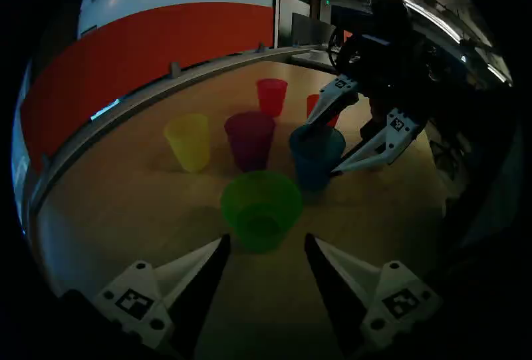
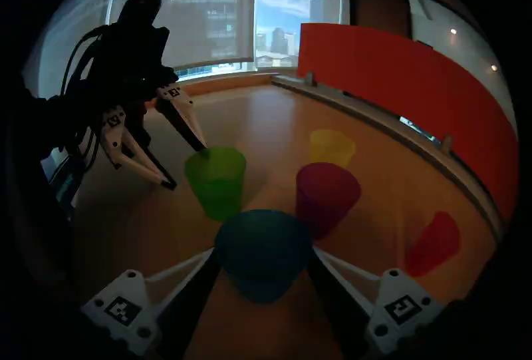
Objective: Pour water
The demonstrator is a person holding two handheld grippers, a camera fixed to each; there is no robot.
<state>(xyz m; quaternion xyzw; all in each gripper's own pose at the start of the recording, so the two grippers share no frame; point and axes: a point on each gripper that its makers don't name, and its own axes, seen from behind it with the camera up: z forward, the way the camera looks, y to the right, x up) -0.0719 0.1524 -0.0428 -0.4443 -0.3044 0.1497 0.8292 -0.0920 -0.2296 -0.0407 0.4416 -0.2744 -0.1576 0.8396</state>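
Plastic cups stand upright on the pale wooden desk [image 1: 133,213], six by our count: one translucent green plastic cup [image 1: 261,208], one blue plastic cup [image 1: 317,157], one purple plastic cup [image 1: 250,139], one yellow plastic cup [image 1: 188,142], and two red ones. The first red plastic cup [image 1: 271,96] stands clear. The second red plastic cup [image 1: 312,103] is partly hidden behind a finger of the right gripper [image 2: 263,252]. They cluster mid-desk. The yellow cup is nearest the edge with the grey rail, where an orange-red wall panel [image 1: 153,47] rises. The purple cup sits between the yellow and the blue, and the green cup is on the side away from that rail.

We see the left gripper [image 1: 266,237] spread wide, holding nothing. The green cup's base sits at the gap between its fingertips, and we cannot tell whether either tip touches it.

The right gripper straddles the blue cup, one finger along each side. In the right gripper view the cup fills the gap between the fingers. They lie close against its walls, but we cannot tell whether they actually press on it. The cup stands on the desk.
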